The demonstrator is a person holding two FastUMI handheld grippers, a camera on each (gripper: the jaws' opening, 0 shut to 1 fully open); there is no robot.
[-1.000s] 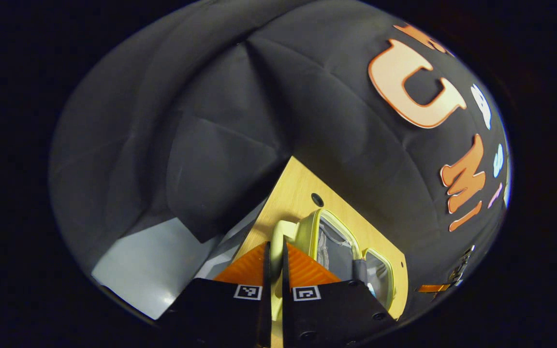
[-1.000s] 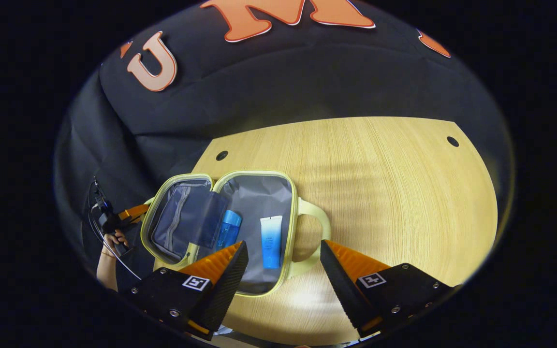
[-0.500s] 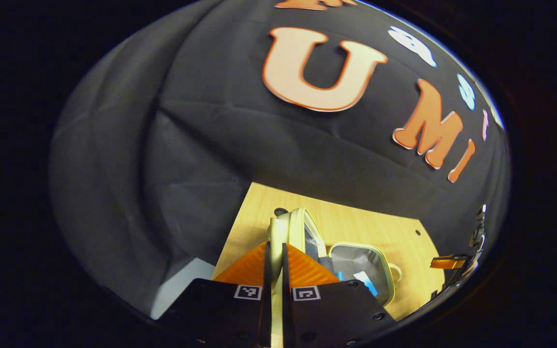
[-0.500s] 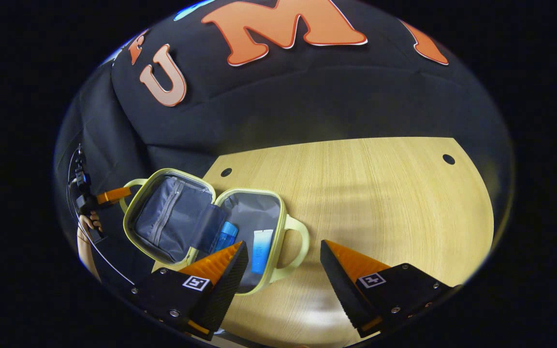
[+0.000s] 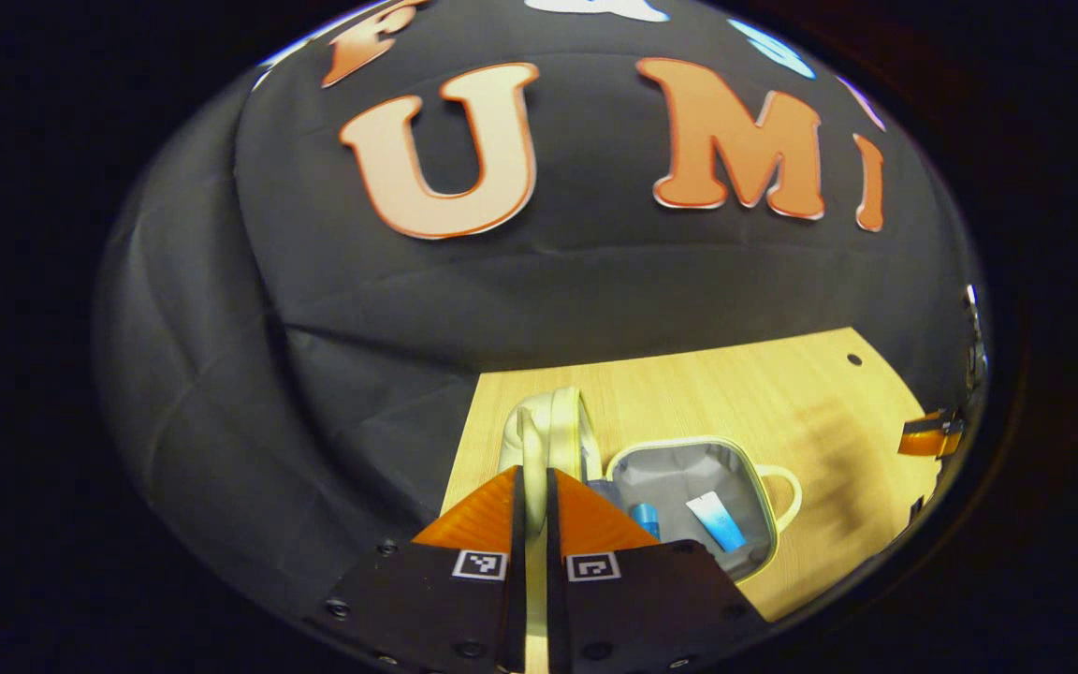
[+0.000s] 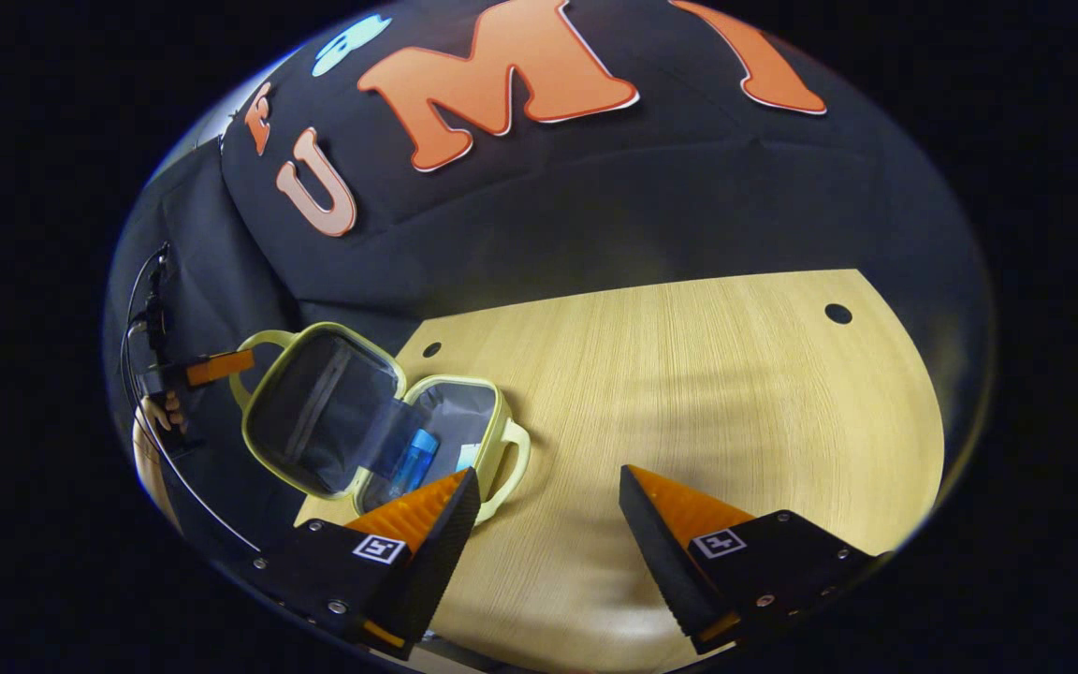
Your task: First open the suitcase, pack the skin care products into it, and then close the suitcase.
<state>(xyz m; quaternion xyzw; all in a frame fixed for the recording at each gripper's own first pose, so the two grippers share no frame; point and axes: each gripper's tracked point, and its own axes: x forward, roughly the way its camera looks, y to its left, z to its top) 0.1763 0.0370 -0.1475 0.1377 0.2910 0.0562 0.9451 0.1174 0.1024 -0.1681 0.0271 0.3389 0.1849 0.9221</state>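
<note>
The pale green suitcase [image 6: 502, 418] lies open at the table's left corner. Its grey-lined lid [image 6: 314, 417] stands raised on the hinge. My left gripper [image 5: 531, 474] is shut on the lid's handle [image 5: 539, 421], which sticks up between the fingers. In the right gripper view the left gripper [image 6: 213, 368] shows at that handle [image 6: 249, 348]. Inside the base [image 5: 679, 468] lie a blue bottle [image 5: 644, 517] and a white-and-blue tube [image 5: 715, 520]. The same bottle [image 6: 415, 451] and tube [image 6: 466, 456] show beside my right gripper [image 6: 548, 474], which hangs open above the table, holding nothing.
The wooden table [image 6: 707, 374] stretches bare to the right of the suitcase, with small round holes [image 6: 837, 313] near its back corners. A hand [image 6: 157, 412] holds the left gripper off the table's left edge. Black cloth walls close in behind.
The left gripper has swung the lid up from lying flat, keeping hold of its handle. The right gripper has drifted right, away from the suitcase, still open.
</note>
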